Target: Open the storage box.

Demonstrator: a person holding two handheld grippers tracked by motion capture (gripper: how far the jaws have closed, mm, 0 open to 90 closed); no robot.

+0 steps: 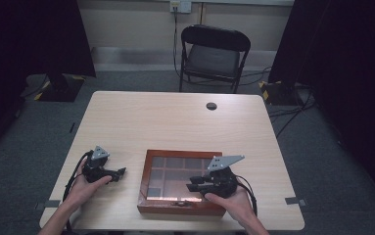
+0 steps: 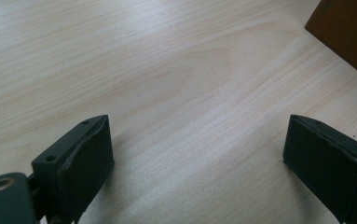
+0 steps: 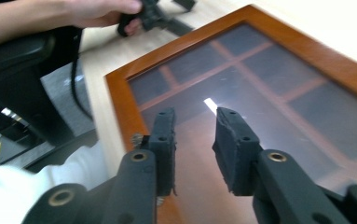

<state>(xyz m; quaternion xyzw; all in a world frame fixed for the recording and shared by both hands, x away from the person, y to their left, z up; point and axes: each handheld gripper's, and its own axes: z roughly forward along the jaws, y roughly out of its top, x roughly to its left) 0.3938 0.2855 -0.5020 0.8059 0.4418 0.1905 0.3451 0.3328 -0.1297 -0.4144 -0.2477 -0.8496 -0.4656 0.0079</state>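
A pale wood-grain bench (image 1: 175,117) carries a flat, rectangular box (image 1: 181,207) of reddish-brown wood near its front edge, its glass lid showing a grid of compartments. The right gripper (image 3: 192,135) hovers over the lid, fingers (image 3: 232,140) narrowly parted, seemingly touching nothing. The left gripper (image 2: 197,149), just beside the box, has fingers spread wide over bare bench.

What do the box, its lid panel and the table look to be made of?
Box: apparently wood with a glossy reddish-brown finish.
Lid panel: seemingly glass or clear plastic, since it reflects light and the dividers show through.
Table: pale wood-grain top, smooth and matte, possibly laminate.
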